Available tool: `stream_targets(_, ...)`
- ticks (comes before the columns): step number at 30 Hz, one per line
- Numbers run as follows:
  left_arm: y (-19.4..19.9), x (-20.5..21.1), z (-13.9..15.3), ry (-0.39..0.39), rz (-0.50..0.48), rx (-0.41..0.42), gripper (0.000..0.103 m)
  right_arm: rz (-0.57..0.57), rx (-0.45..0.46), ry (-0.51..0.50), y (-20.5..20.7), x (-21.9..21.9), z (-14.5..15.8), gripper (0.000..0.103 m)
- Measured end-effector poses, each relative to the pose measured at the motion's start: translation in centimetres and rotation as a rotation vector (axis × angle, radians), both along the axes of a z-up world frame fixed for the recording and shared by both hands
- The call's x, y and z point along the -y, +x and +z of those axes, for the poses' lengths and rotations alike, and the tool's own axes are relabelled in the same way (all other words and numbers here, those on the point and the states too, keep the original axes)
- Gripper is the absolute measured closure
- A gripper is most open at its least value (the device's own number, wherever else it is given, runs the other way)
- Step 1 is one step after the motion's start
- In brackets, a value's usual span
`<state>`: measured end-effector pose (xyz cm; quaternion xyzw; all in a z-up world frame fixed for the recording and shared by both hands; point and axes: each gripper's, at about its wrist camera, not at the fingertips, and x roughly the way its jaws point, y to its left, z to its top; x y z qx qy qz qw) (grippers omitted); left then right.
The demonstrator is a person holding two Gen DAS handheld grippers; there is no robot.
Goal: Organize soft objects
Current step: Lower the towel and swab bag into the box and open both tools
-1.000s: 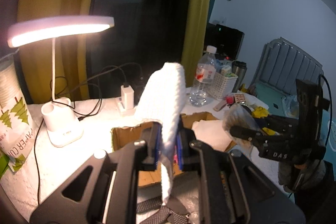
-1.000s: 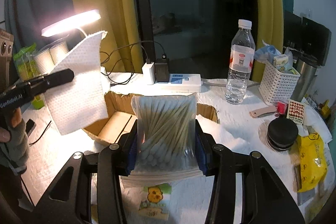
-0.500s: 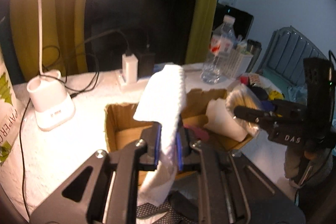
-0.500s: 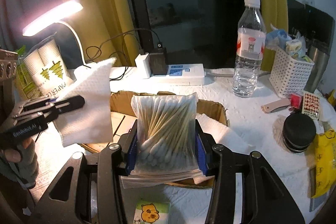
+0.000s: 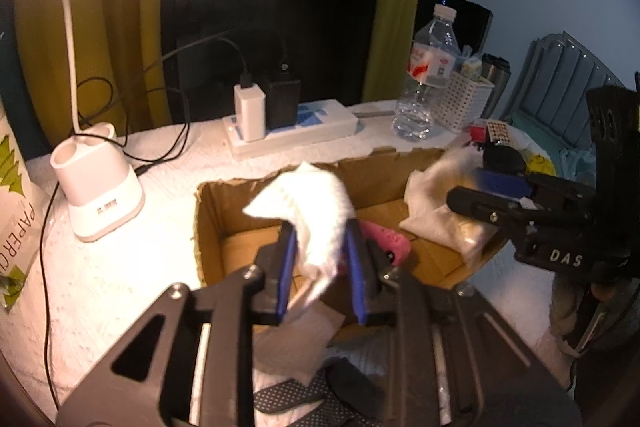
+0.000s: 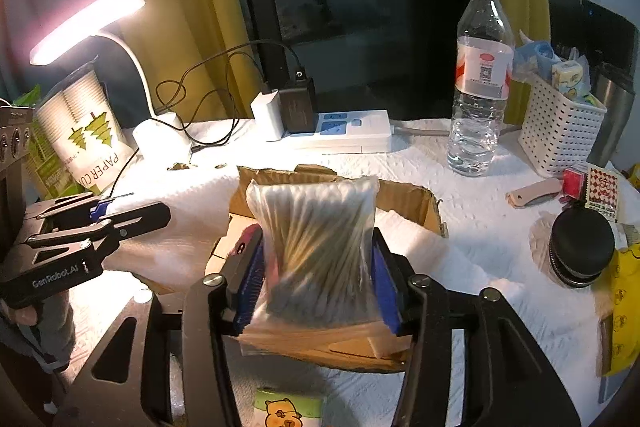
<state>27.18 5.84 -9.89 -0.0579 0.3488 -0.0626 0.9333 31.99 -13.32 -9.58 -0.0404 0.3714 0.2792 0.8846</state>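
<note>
Now the left gripper (image 5: 320, 263) has its blue pads parted somewhat, with a crumpled white paper towel (image 5: 310, 207) loose between them above the open cardboard box (image 5: 208, 227); whether either pad presses it I cannot tell. A pink soft item (image 5: 390, 241) lies on the box floor just behind the right-hand pad. The right gripper (image 6: 318, 267) is clamped on a clear bag of cotton swabs (image 6: 316, 227), pads against both sides, held over the same box near its front edge. Beside the box, white padding (image 6: 420, 243) drapes over its right wall, while the lamp base (image 5: 98, 187) stands left, well apart.
</note>
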Motion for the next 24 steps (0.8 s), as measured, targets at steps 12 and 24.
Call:
stream_targets(12, -2.8, 0.9, 1.9, -0.034, -0.026, 0.064, 0.013, -0.010, 0.060, 0.008, -2.7, 1.1, 2.2, 0.042)
stream_targets(24, -6.0, 1.6, 4.2, -0.002, -0.019, 0.133, 0.013, -0.014, 0.101, 0.016, -6.1, 2.4, 4.0, 0.042)
